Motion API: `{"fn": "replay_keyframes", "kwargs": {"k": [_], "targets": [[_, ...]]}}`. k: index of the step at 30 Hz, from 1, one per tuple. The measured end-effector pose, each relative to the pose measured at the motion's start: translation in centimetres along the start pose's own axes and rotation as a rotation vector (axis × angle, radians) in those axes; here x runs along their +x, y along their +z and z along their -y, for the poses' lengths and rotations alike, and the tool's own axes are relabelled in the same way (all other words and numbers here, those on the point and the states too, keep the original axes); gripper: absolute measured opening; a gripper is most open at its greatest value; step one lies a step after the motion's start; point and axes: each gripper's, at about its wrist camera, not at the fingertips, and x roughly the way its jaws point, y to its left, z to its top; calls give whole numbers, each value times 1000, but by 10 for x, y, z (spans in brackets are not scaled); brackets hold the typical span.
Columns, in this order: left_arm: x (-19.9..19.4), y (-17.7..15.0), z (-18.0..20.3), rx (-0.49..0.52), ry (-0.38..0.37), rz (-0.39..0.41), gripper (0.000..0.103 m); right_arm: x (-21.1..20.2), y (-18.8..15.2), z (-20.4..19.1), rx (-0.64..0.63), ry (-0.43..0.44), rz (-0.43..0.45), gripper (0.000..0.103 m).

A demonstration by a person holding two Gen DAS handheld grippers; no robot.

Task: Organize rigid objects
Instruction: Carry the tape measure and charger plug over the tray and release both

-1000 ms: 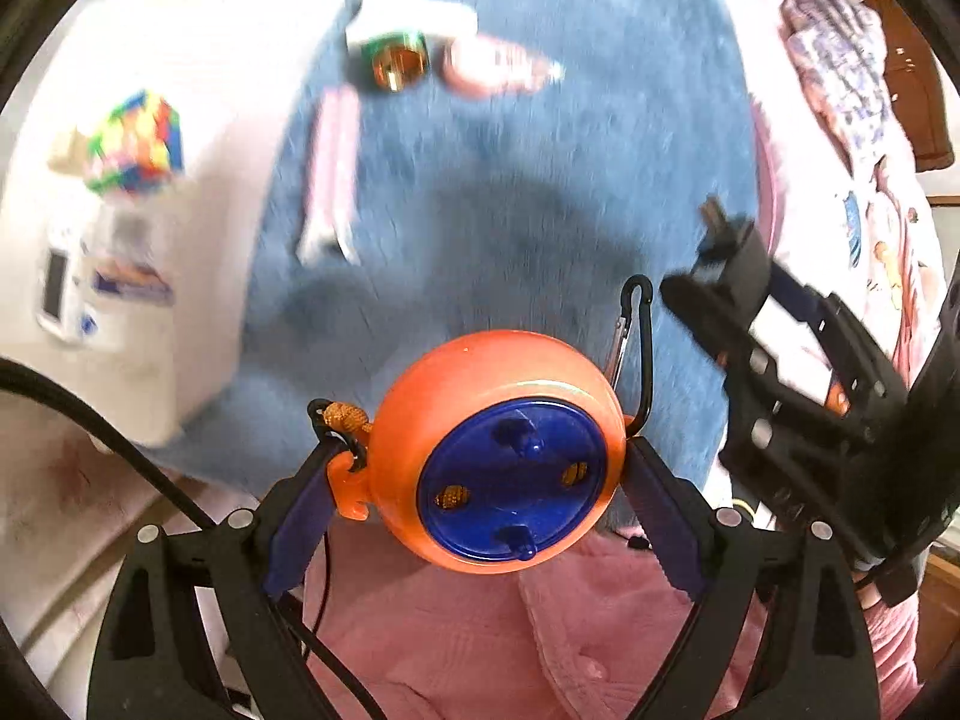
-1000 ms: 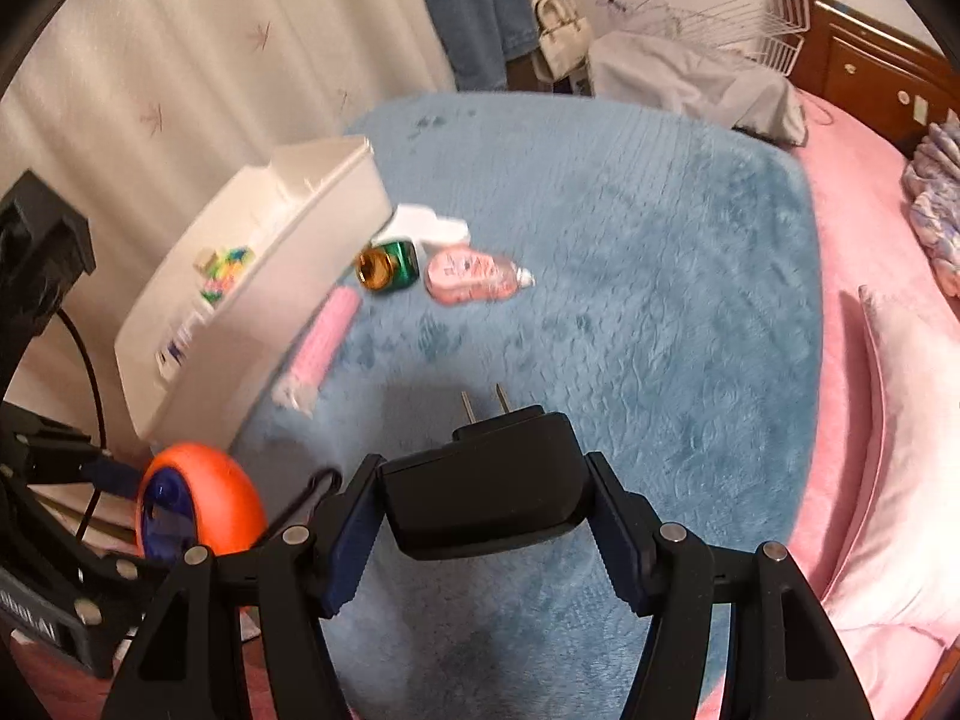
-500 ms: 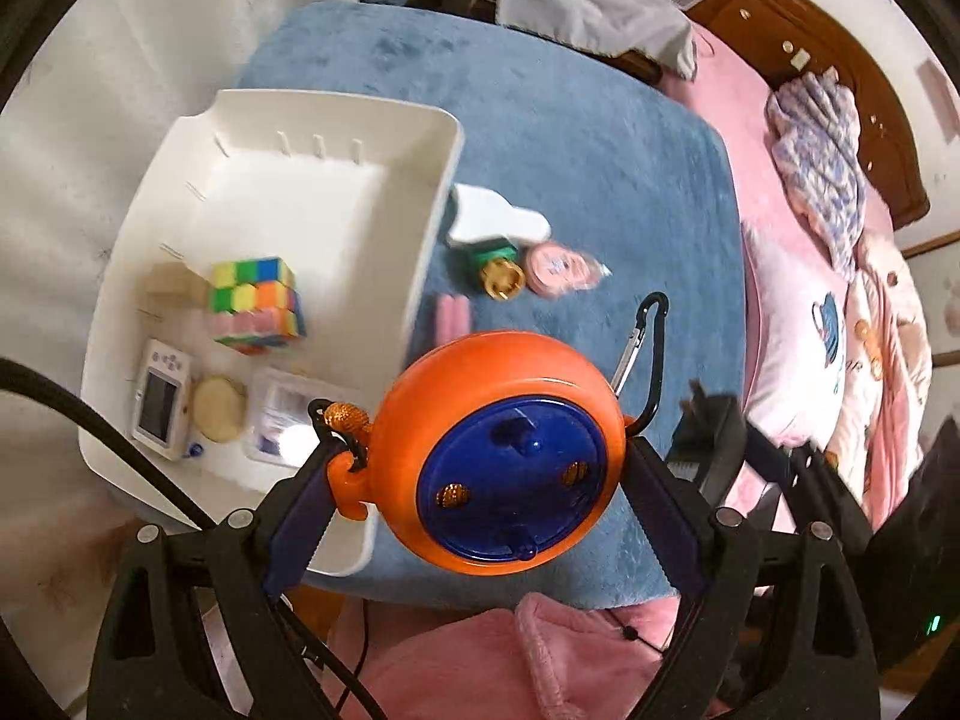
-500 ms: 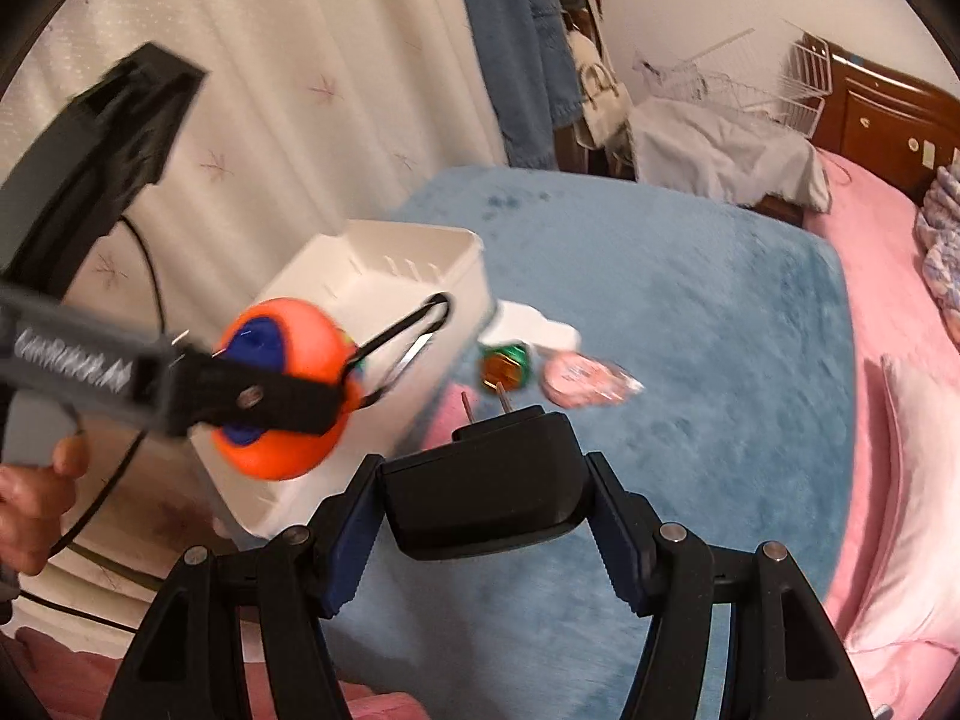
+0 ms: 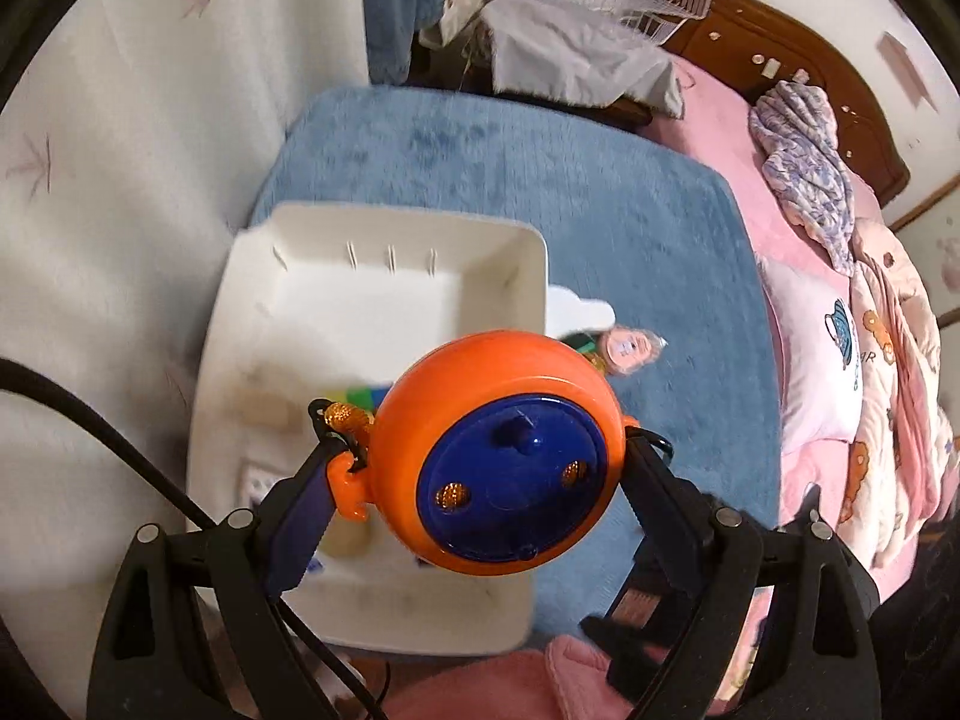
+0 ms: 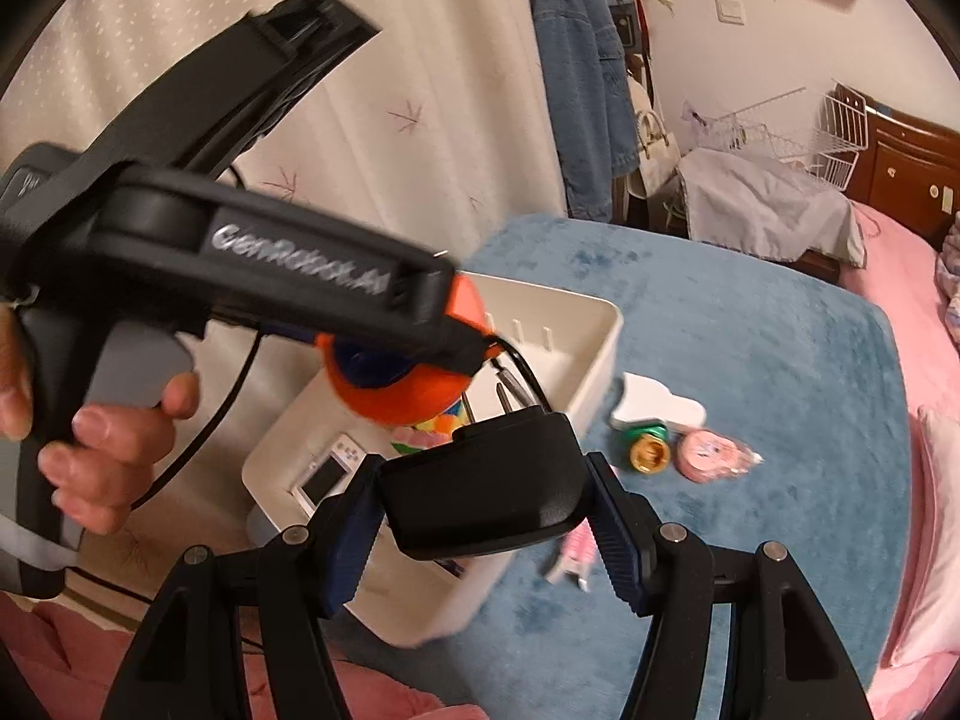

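My left gripper (image 5: 480, 474) is shut on an orange and blue round reel (image 5: 498, 456) and holds it above the white bin (image 5: 528, 252). It shows in the right wrist view too, over the bin (image 6: 600, 354), with the reel (image 6: 408, 396) in it. My right gripper (image 6: 486, 510) is shut on a black plug adapter (image 6: 486, 492) in front of the bin's near end. Inside the bin lie a coloured cube (image 6: 447, 420) and a small white device (image 6: 327, 471).
On the blue blanket (image 6: 750, 360) right of the bin lie a white cloud-shaped piece (image 6: 657, 405), a green and gold cap (image 6: 648, 450), a pink round packet (image 6: 711, 456) and a pink tube (image 6: 576, 552). Pink bedding (image 5: 840, 360) is on the right; a curtain (image 5: 120, 180) on the left.
Both grippers have risen and moved left toward the bin. The left one now holds the reel over the bin's inside; the right one has come up to the bin's near end with the adapter.
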Motion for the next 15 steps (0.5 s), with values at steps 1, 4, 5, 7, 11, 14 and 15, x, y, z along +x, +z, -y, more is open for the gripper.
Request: {"fn": "replay_keyframes", "kwargs": {"k": [1, 4, 5, 7, 11, 14, 15], "targets": [[-1, 1, -2, 18, -1, 15, 92, 3, 1, -4, 1, -1, 4, 65], [-2, 5, -7, 59, -8, 52, 92, 10, 2, -15, 10, 1, 25, 66], [-2, 6, -9, 68, -16, 65, 92, 12, 2, -17, 14, 3, 33, 66], [-2, 8, -14, 84, -32, 84, 92, 16, 3, -22, 23, 10, 46, 66], [-1, 11, -21, 94, -43, 110, 92, 26, 0, -29, 53, 7, 53, 75], [1, 13, -25, 101, -44, 109, 92, 29, -3, -29, 74, 6, 53, 76], [1, 13, -26, 102, -45, 110, 92, 28, -4, -31, 81, 3, 54, 76]]}}
